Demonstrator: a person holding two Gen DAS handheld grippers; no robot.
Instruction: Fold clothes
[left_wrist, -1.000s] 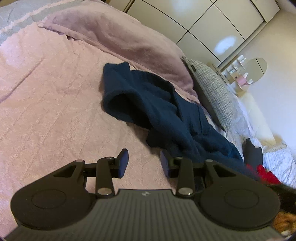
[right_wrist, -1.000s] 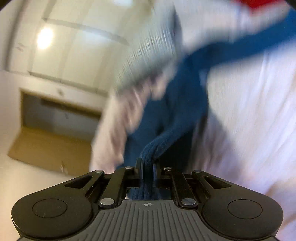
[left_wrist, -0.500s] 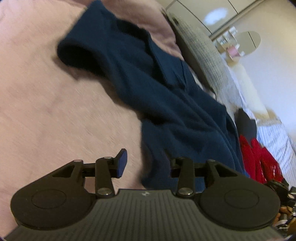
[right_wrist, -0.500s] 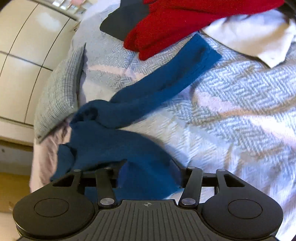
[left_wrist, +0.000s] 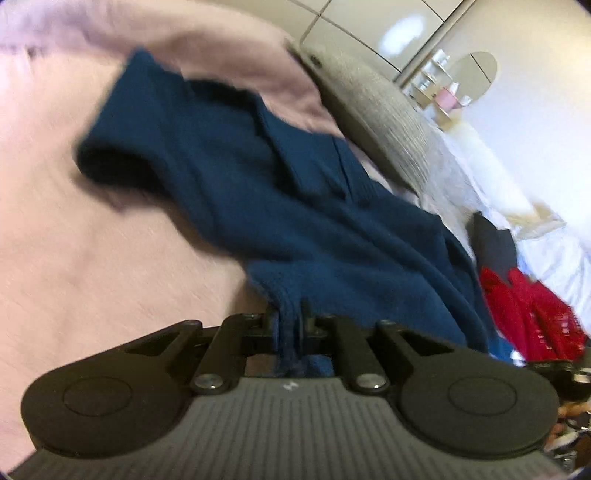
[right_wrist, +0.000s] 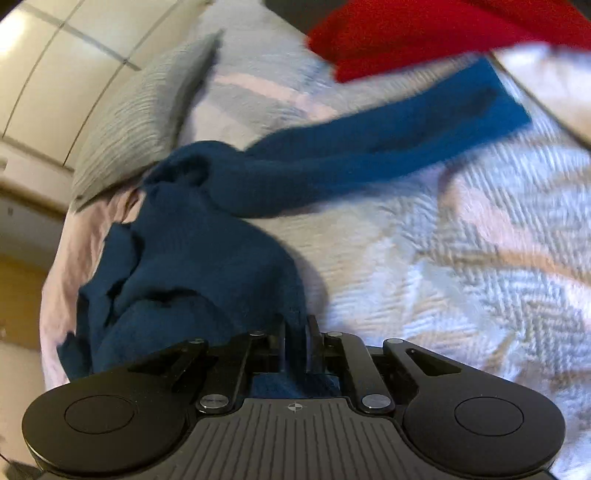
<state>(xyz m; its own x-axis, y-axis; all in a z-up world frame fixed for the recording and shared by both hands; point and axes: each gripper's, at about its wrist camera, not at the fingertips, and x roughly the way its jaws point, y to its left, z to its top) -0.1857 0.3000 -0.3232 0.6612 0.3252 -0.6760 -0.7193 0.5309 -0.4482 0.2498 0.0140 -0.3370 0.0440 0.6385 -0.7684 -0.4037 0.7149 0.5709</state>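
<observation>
Nearby, red garment (right_wrist: 424, 33), grey pillow (left_wrist: 384, 122)

Pink bedspread (left_wrist: 74, 258) fills the left of my left view, pink blanket (left_wrist: 221, 48) bunched along its far edge. Grey pillow (left_wrist: 384, 122) leans beside that; same pillow in my right view (right_wrist: 147, 107). White cabinet doors (left_wrist: 369, 22) behind it. Oval mirror (left_wrist: 476, 74) on the far wall, small items on a shelf just beside it, too blurred to identify. Pale herringbone cover (right_wrist: 461, 258) fills the right of my right view.
</observation>
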